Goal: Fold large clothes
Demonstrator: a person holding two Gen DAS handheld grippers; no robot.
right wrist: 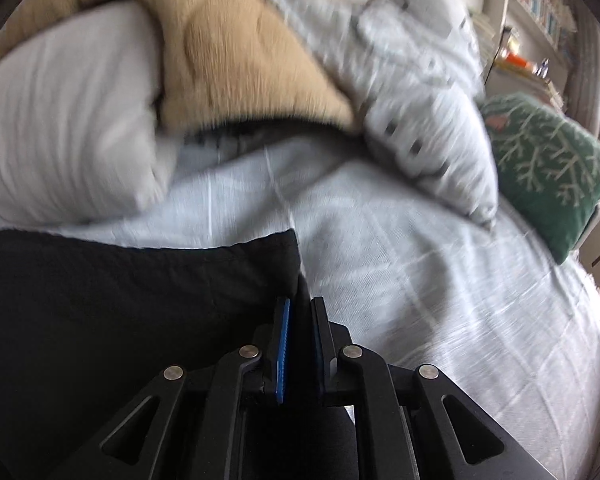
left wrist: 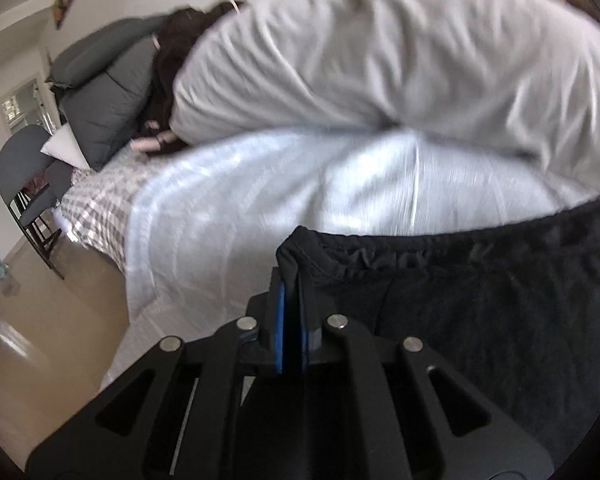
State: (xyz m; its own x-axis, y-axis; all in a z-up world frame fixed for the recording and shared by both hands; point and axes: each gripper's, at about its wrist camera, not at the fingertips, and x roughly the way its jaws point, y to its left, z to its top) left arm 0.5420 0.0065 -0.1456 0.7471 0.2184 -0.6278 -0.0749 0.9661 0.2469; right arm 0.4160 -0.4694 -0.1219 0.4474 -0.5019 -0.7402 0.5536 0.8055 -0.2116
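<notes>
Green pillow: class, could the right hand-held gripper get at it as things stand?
Probably not yet: the right hand-held gripper is shut on the black garment. The path over the bedspread to the green pillow looks clear.

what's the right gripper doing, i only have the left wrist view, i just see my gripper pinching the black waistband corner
Observer: The right gripper is shut on another corner of the same black garment.
Operator: what's past it on that side
Observer: A green pillow with a pale branch pattern lies at the bed's far edge.
Operator: anything stacked behind the garment
Observer: A tan fuzzy blanket sits between a pale pillow and a crumpled grey-white one.
</notes>
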